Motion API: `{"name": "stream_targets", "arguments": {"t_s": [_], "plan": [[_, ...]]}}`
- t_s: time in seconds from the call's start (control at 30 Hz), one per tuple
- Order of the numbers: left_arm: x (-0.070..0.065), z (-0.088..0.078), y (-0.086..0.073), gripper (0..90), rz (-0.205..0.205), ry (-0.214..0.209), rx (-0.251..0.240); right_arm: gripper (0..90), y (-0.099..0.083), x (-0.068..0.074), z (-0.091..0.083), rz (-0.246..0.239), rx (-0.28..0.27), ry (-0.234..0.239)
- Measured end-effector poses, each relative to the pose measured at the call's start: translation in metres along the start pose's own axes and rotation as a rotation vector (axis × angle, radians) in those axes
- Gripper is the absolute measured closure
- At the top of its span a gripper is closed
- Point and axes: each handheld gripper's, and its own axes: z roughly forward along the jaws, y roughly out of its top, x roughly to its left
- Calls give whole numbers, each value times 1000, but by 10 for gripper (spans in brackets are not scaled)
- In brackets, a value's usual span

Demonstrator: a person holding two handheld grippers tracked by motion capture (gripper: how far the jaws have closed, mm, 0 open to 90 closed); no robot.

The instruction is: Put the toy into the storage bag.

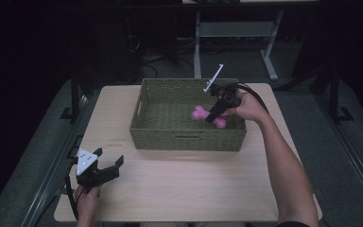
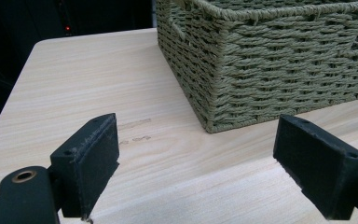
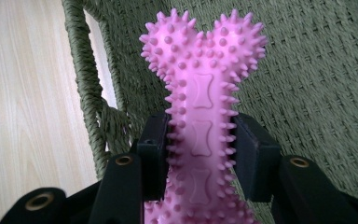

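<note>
A pink spiky bone-shaped toy hangs inside the green woven basket at its right side. My right gripper is shut on the toy's narrow middle, both pads pressing its shaft. The toy's far knobbed end points away from the camera over the basket's woven floor. My left gripper rests at the table's front left, open, with bare wood between its fingers. It faces the basket's near corner from a short way off.
The light wooden table has free room in front of and left of the basket. A handle slot cuts the basket's front wall. Table legs and cables stand on the dark floor behind.
</note>
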Motion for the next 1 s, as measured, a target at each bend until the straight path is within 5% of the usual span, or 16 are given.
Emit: {"name": "stream_targets", "arguments": {"t_s": [1.0], "plan": [[-1, 2, 1, 137, -1, -6, 5, 579, -4, -6, 23, 30, 44, 18]]}}
